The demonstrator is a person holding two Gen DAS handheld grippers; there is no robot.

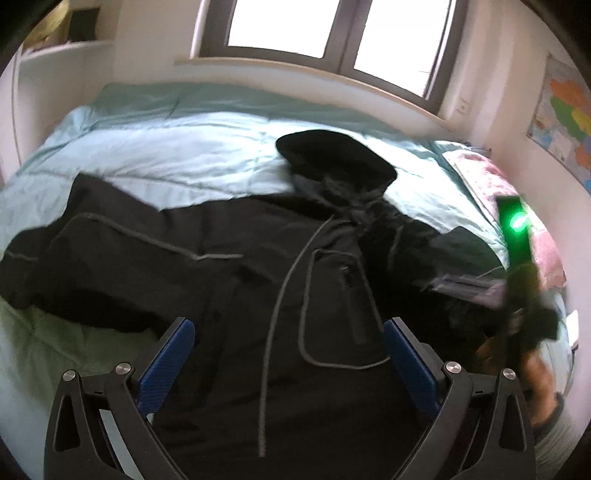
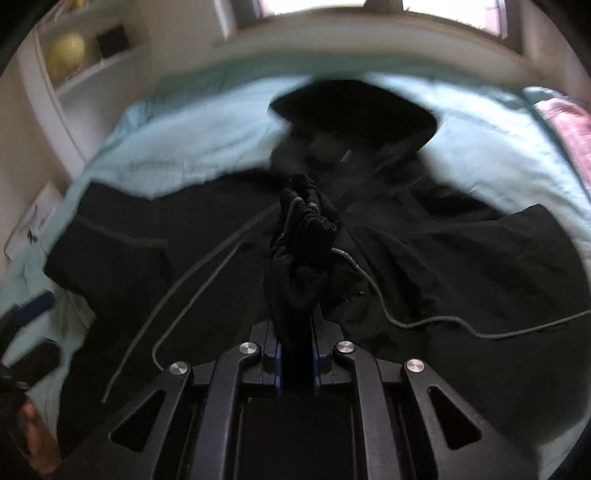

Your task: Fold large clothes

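Note:
A large black hooded jacket (image 1: 207,273) with grey piping lies spread across the pale blue bed cover (image 1: 177,147), its hood (image 1: 332,155) toward the window. My left gripper (image 1: 290,350) hovers over the jacket's front, jaws wide apart with nothing between the blue pads (image 1: 168,362). In the right wrist view my right gripper (image 2: 297,354) is shut on a bunched fold of the jacket's black fabric (image 2: 303,240), which rises from between the jaws. The jacket body (image 2: 443,258) lies below it. The right gripper also shows blurred at the right edge (image 1: 524,295) of the left wrist view.
A window (image 1: 332,33) and sill run behind the bed. A pink pillow (image 1: 495,192) lies at the bed's right end under a wall map (image 1: 565,118). Shelves (image 2: 85,62) stand at the left. A grey drawcord (image 2: 424,321) trails over the jacket. A person's hand (image 1: 535,373) holds the right gripper.

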